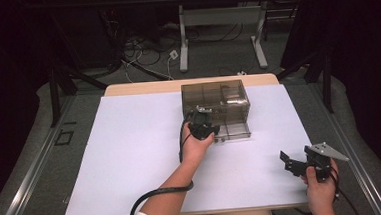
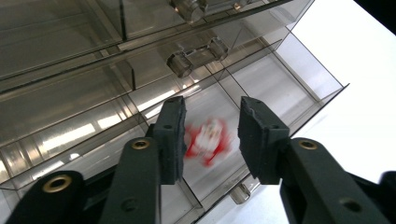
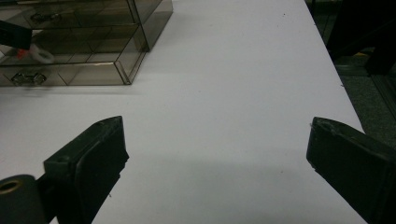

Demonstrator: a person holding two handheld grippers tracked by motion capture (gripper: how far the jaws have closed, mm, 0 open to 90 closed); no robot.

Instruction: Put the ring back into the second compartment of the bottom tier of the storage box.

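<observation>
Over the pulled-out bottom drawer [image 2: 261, 93] of the smoky plastic organizer [image 1: 218, 103], I hold my left tongs [image 2: 210, 140] apart, around a small red-white figure [image 2: 208, 142], blurred and free of the pads. It looks light, probably stiff, so I would pinch its sides. Its long axis seems toward 1 o'clock. My right tongs [image 3: 215, 154] stand wide apart and hold nothing, above the tabletop [image 3: 243, 70].

A pale wooden worktop [image 1: 127, 89] carries a white sheet [image 1: 131, 161]. On the sheet, a smoky clear drawer cabinet [image 1: 217, 100] stands directly ahead of the left fingers [image 2: 170, 135], bottom drawer pulled out.
</observation>
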